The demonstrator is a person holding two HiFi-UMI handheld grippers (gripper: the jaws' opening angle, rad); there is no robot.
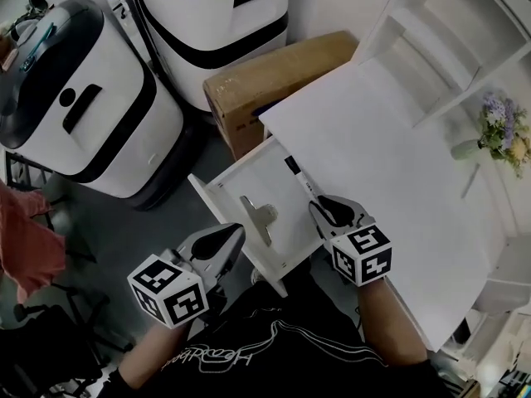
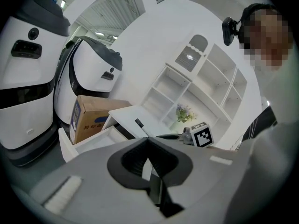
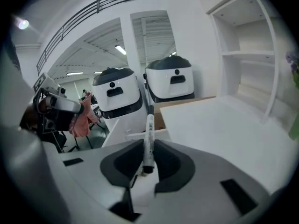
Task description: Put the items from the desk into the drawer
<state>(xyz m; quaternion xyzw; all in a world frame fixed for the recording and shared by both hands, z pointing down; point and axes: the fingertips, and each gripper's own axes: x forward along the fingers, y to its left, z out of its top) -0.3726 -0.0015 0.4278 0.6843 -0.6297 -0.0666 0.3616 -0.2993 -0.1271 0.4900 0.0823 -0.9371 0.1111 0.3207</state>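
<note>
The right gripper pinches one end of a marker pen that pokes over the open drawer, the left gripper closed and empty; gripped so far back, the pen could swing and fall outside the drawer.

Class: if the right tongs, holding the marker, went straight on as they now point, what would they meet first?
Probably the open drawer, marker tip first; the cardboard box lies beyond, though depth is unclear.
</note>
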